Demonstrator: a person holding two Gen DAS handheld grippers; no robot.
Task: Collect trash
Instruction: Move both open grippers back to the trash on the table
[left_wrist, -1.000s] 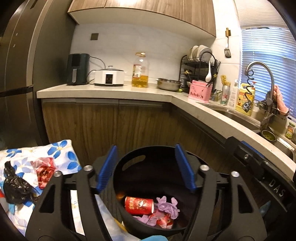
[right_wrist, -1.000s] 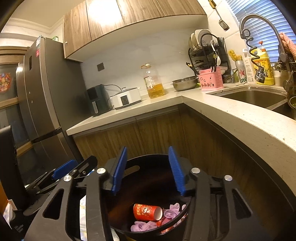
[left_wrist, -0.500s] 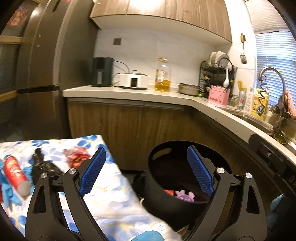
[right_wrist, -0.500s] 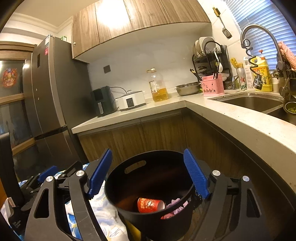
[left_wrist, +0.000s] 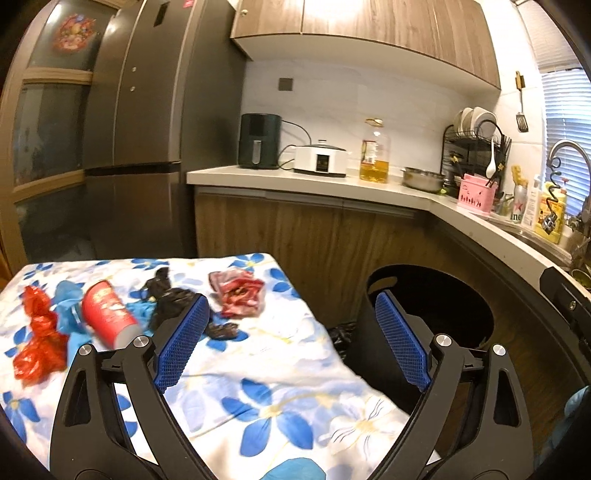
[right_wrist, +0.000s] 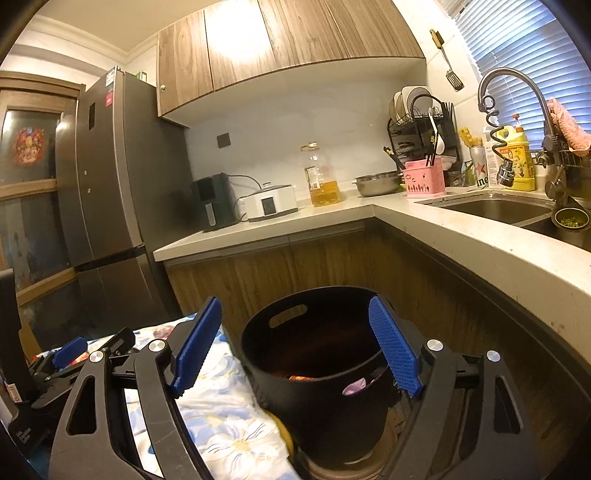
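A table under a blue-flowered cloth (left_wrist: 258, 373) carries loose trash: a red plastic bag (left_wrist: 37, 339), a red paper cup (left_wrist: 107, 317) on its side, a black bag (left_wrist: 173, 302) and a crumpled red wrapper (left_wrist: 240, 295). My left gripper (left_wrist: 291, 299) hangs open over the cloth's right part, nothing between its blue pads. The black bin (left_wrist: 436, 295) stands right of the table. In the right wrist view my right gripper (right_wrist: 295, 302) is open just before the bin (right_wrist: 332, 406), which holds a purple glove (right_wrist: 354, 386) and a red cup (right_wrist: 299, 377). The left gripper's fingers (right_wrist: 70, 349) show at left.
An L-shaped counter (right_wrist: 443, 236) with wooden cabinets runs behind and right of the bin, with a sink (right_wrist: 498, 208) on the right. A tall grey fridge (left_wrist: 147, 147) stands behind the table. A blue glove (left_wrist: 70, 302) lies among the trash.
Both grippers' jaws have spread wider. The left gripper swung left from above the bin to over the table's trash. The right gripper drew back from the bin's mouth.
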